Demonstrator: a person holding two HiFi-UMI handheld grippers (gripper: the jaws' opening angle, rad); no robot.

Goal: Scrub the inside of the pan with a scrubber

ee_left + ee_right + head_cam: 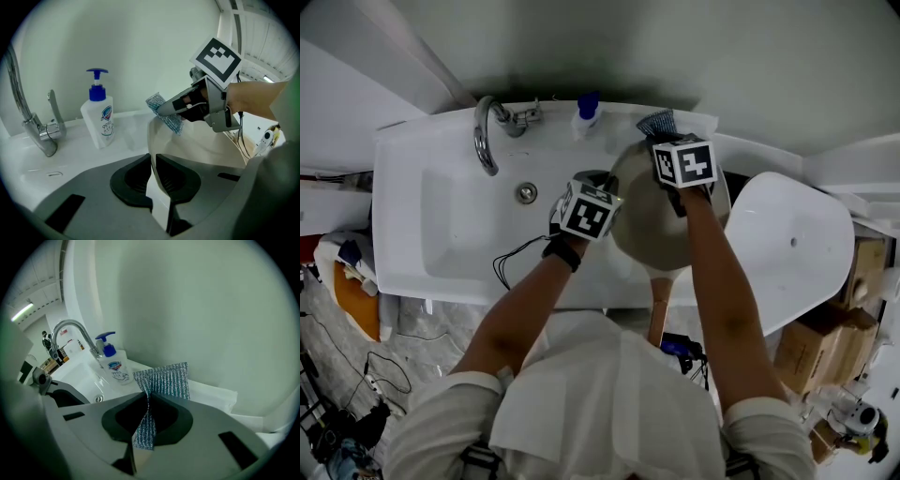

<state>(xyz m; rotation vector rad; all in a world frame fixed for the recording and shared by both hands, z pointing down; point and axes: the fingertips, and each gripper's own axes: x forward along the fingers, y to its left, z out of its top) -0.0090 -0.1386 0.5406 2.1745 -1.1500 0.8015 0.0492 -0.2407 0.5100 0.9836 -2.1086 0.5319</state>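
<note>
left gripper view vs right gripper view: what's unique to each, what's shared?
Only the left gripper view: the cream round pan, its rim pinched in the left gripper, and the right gripper seen from outside. Only the right gripper view: that gripper's own jaws shut on the blue-grey mesh scrubber, plus the round metal sink drain. Both: the scrubber, the white soap bottle with a blue pump and the chrome faucet.

pan handle (pixel 659 305) end hidden, bottle label (pixel 107 123) illegible
</note>
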